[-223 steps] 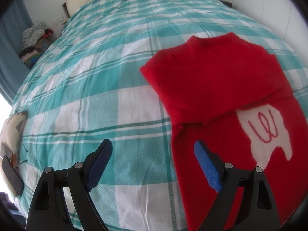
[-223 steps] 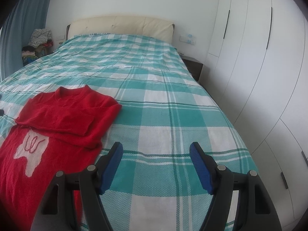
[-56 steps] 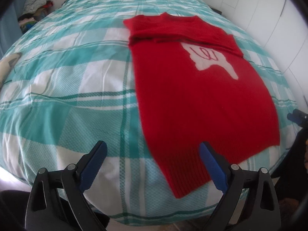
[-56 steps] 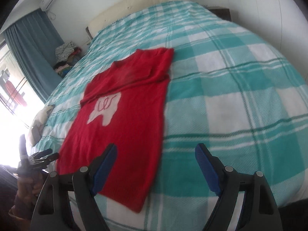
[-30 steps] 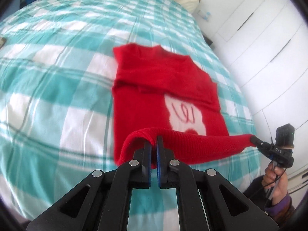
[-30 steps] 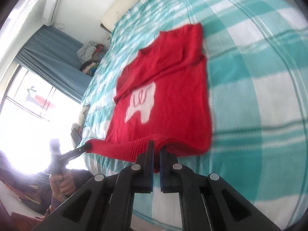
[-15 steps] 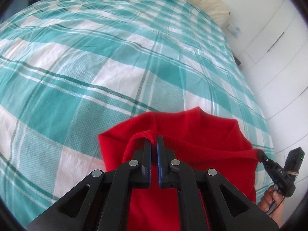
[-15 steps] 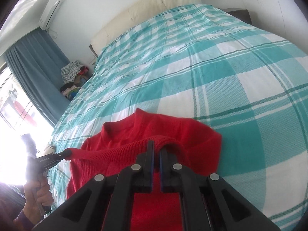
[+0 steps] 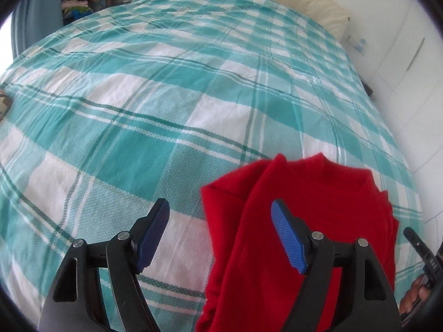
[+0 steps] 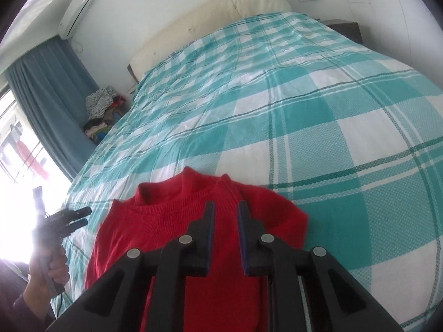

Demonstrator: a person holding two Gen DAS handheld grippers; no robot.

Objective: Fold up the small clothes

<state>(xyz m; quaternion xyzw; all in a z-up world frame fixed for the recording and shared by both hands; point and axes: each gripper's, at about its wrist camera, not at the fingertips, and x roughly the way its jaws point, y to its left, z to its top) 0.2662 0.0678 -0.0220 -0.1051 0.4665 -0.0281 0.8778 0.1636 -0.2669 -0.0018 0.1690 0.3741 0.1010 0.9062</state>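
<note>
A small red knit sweater (image 9: pixel 318 215) lies folded over itself on the teal and white checked bedspread (image 9: pixel 166 105). Its hem edge now lies up by the collar (image 10: pixel 193 185). My left gripper (image 9: pixel 220 229) is open and empty, its right finger over the sweater's left edge. My right gripper (image 10: pixel 224 215) is over the sweater's upper middle, its jaws a narrow gap apart with no cloth between them. The sweater fills the lower middle of the right wrist view (image 10: pixel 166 235). The left gripper also shows in the right wrist view (image 10: pixel 69 215), and the right gripper in the left wrist view (image 9: pixel 418 243).
A cream headboard (image 10: pixel 210 13) stands at the far end of the bed. A pile of clothes (image 10: pixel 101 102) sits by the blue curtain (image 10: pixel 47 88). White wardrobe doors (image 9: pixel 409 63) run along the right side. A dark nightstand (image 10: pixel 343 29) stands beside the bed.
Both grippers carried the sweater's hem up to the collar and let it go. The left gripper has opened wide and the right has opened slightly.
</note>
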